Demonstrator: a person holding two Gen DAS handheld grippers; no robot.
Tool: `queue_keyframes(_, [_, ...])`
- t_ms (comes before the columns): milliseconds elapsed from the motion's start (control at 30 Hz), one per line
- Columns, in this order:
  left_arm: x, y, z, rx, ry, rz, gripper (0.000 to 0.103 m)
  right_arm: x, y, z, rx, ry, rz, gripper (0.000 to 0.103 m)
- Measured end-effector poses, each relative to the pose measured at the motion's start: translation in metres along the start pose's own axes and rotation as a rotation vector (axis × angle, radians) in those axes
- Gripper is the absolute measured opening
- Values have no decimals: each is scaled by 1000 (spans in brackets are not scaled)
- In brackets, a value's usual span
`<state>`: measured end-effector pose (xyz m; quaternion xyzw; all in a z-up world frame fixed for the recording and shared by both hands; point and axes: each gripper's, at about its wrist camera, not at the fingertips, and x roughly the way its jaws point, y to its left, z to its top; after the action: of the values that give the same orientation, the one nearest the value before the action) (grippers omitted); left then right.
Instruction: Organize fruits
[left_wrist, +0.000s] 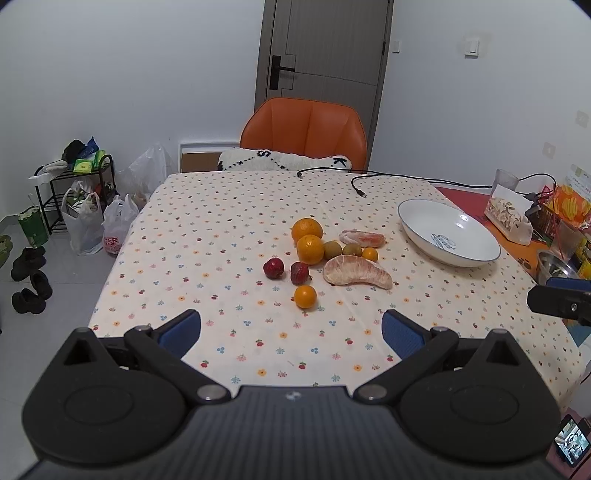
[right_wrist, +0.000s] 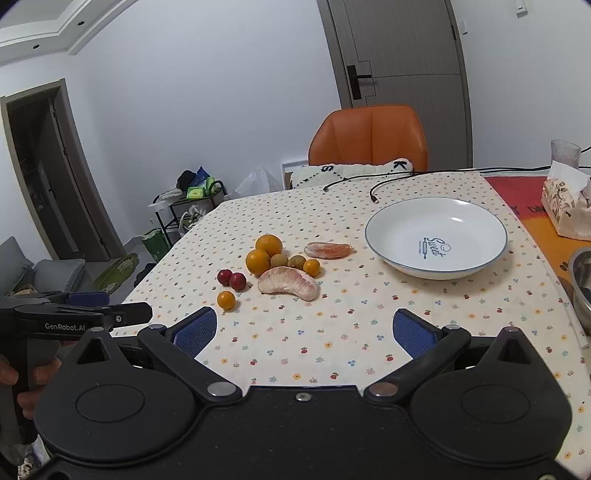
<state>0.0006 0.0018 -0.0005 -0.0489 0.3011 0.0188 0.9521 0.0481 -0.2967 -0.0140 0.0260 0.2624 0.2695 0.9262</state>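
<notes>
A cluster of fruit lies mid-table on the flowered cloth: two oranges (left_wrist: 309, 242) (right_wrist: 263, 254), two red fruits (left_wrist: 274, 268) (right_wrist: 232, 279), two green-brown fruits (left_wrist: 332, 250) (right_wrist: 279, 260), two small kumquats (left_wrist: 305, 297) (right_wrist: 226, 300), a large pomelo segment (left_wrist: 356, 273) (right_wrist: 289, 283) and a smaller peeled segment (left_wrist: 362, 238) (right_wrist: 328, 250). An empty white bowl (left_wrist: 448, 232) (right_wrist: 436, 236) stands to their right. My left gripper (left_wrist: 291, 332) is open and empty, short of the fruit. My right gripper (right_wrist: 304, 330) is open and empty, also short of it.
An orange chair (left_wrist: 303, 129) stands behind the table. Black cables (left_wrist: 360, 186) lie at the far edge. A tissue box (left_wrist: 508, 218), a glass (right_wrist: 565, 153) and a metal bowl (right_wrist: 581, 288) sit at the right. Bags and a rack (left_wrist: 81, 192) stand on the floor left.
</notes>
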Motion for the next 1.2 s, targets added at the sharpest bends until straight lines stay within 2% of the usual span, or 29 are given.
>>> queue_keyframes(1200, [-6, 0, 3, -4, -6, 0, 103, -3, -2, 1, -8, -9, -11, 103])
